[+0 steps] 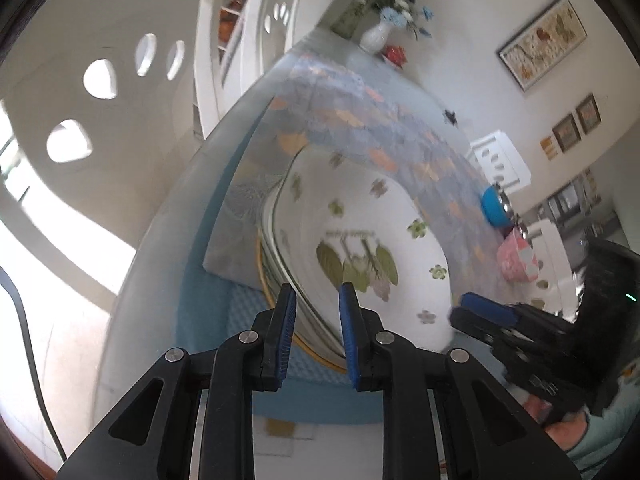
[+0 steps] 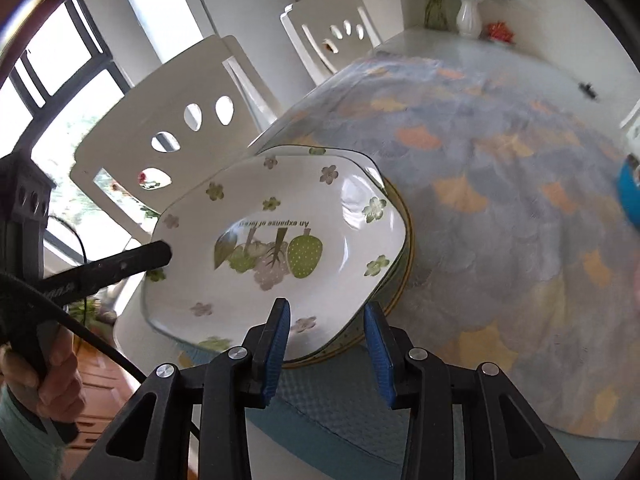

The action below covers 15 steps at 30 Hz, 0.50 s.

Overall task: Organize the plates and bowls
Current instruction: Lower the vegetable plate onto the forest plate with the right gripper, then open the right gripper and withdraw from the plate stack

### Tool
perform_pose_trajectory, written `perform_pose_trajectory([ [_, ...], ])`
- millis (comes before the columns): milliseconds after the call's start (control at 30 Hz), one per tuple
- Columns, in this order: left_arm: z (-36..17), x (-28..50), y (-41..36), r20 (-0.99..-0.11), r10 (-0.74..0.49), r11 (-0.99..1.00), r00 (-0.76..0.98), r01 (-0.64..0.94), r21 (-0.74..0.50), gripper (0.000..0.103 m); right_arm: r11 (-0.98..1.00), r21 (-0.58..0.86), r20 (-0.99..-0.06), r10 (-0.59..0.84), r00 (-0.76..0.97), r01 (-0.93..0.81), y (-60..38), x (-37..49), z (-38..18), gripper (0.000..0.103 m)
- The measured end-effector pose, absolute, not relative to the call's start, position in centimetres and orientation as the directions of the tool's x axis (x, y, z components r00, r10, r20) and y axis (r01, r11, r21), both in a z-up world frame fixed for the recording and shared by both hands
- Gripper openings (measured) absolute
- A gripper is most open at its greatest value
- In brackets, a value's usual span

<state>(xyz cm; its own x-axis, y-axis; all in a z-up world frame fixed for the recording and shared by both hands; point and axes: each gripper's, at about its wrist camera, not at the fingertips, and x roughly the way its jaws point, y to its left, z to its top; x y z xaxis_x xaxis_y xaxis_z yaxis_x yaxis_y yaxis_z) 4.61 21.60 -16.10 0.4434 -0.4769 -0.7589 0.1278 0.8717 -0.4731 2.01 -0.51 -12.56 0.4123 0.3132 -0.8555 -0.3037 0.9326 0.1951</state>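
A white square plate with green flower and fruit print [image 2: 276, 248] tops a stack of plates [image 2: 394, 280] near the table's edge; it also shows in the left wrist view [image 1: 360, 240]. My left gripper [image 1: 318, 320] is open, its fingers straddling the stack's rim. My right gripper [image 2: 326, 332] is open, its fingers on either side of the top plate's near rim. The right gripper appears in the left wrist view [image 1: 484, 314] at the plate's right side. The left gripper's finger [image 2: 132, 260] reaches the plate's left rim.
The table has a blue and orange patterned cloth [image 2: 500, 184]. A blue bowl [image 1: 494, 204] and a pink object [image 1: 516, 256] sit further along. A white vase with flowers [image 2: 468, 16] stands at the far end. White chairs [image 2: 172, 120] line the table's side.
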Motion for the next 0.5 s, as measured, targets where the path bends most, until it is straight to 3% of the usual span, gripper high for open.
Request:
perform_pose_trajectory([
  [267, -14.2, 7.9, 23.5, -0.729, -0.512, 0.856, 0.453, 0.205, -0.474, 0.02, 0.948, 0.142, -0.844, 0.267, 0.465, -0.286, 2.1, 0.0, -9.8, 0.033],
  [500, -9.8, 10.1, 21.5, -0.723, -0.524, 0.849, 0.451, 0.338, -0.405, 0.021, 0.988, 0.146, -0.82, 0.089, 0.565, 0.056, -7.4, 0.3, -6.7, 0.033],
])
